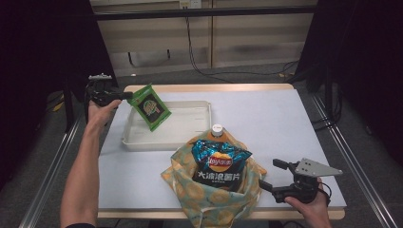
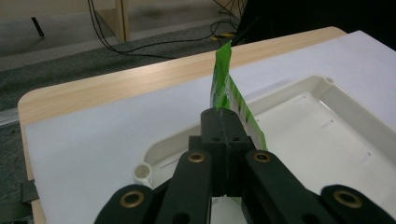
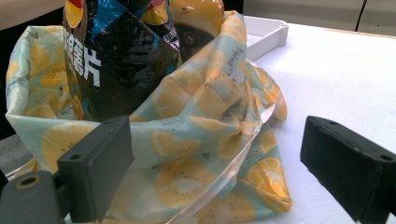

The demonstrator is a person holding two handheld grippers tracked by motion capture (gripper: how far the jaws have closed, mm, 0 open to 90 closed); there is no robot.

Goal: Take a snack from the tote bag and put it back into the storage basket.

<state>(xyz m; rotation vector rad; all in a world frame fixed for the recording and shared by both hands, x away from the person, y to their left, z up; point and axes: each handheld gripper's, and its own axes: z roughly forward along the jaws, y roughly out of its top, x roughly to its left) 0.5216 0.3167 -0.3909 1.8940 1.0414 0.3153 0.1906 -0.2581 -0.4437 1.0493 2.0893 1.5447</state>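
My left gripper (image 1: 127,95) is shut on the top edge of a green snack packet (image 1: 150,107), which hangs tilted above the left part of the white tray (image 1: 195,130). In the left gripper view the packet (image 2: 227,91) stands edge-on between my closed jaws (image 2: 223,119), over the tray's (image 2: 327,88) near corner. A lemon-print cloth bag (image 1: 209,197) sits at the table's front, holding a dark chip bag (image 1: 219,166) and a bottle with a white cap (image 1: 217,129). My right gripper (image 1: 273,173) stands open just right of the cloth bag (image 3: 205,140), nothing between its fingers.
The table (image 1: 280,123) has a pale blue-white top with a wooden edge. Its right half beyond the bag is bare. Cables lie on the floor behind the table (image 1: 228,71). Metal rails run along both sides.
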